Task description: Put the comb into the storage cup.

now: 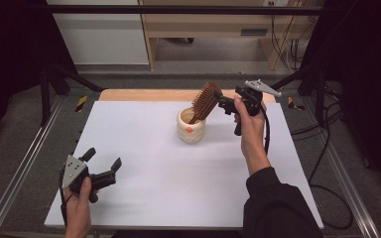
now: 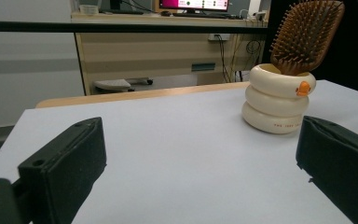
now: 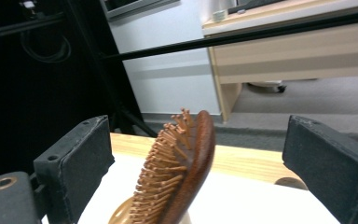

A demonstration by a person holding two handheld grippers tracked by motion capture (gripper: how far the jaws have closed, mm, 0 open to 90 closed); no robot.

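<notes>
the wooden hairbrush [image 1: 206, 101] stands handle-down and tilted in the cream ringed cup [image 1: 190, 126] mid-tabletop [image 1: 144, 178], the right gripper [image 1: 224, 104] just beside its head with fingers spread and not pressing it, the left gripper [image 1: 102, 161] spread near the tabletop's front-left corner.

High view overhead facing forward, gripper views low, near, all sharing hairbrush [image 1: 206, 101]
</notes>
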